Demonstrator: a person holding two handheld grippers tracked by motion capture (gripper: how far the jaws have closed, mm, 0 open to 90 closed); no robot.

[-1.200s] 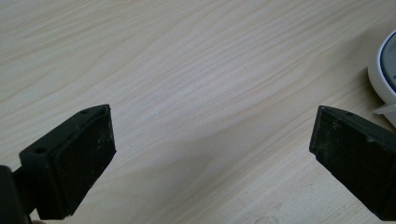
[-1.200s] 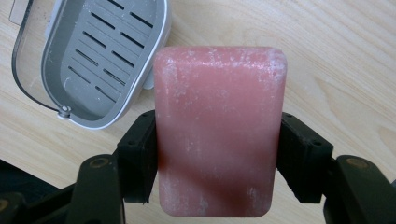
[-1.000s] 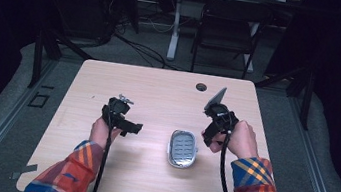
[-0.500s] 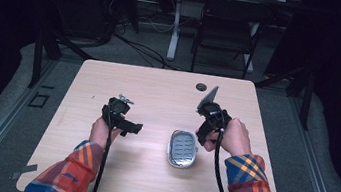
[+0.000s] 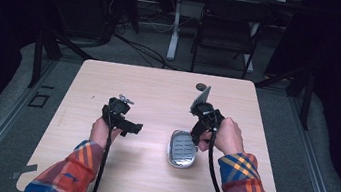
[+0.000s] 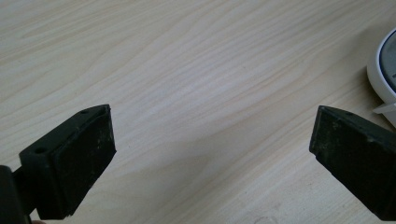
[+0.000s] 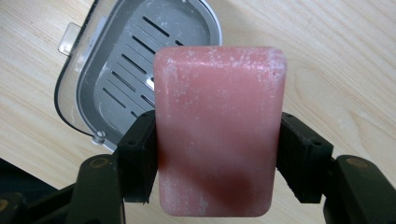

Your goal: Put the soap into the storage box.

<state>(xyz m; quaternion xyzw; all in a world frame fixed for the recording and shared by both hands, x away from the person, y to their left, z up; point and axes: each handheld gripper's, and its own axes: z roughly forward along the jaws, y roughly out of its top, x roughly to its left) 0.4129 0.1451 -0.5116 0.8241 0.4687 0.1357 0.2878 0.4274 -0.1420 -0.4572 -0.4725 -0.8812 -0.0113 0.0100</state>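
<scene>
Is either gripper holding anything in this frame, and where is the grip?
The right gripper holds a pink soap bar, jaws clamped on its two long side edges, above the soap dish. The left gripper is open and holds nothing.

a pale wood bench (image 5: pixel 158 94) stands on grey carpet (image 5: pixel 16 104) in a dim room; beyond its far edge, a black folding chair (image 5: pixel 228 28) and floor cables (image 5: pixel 135 45).

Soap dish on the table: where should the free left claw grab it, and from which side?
Take the soap dish by its near left rim, coming in from its left, where the open left claw already sits. The rim is a thin raised lip around a slotted grey tray, so one jaw inside and one outside should hold. The right claw is above it, shut on the pink soap bar.
</scene>
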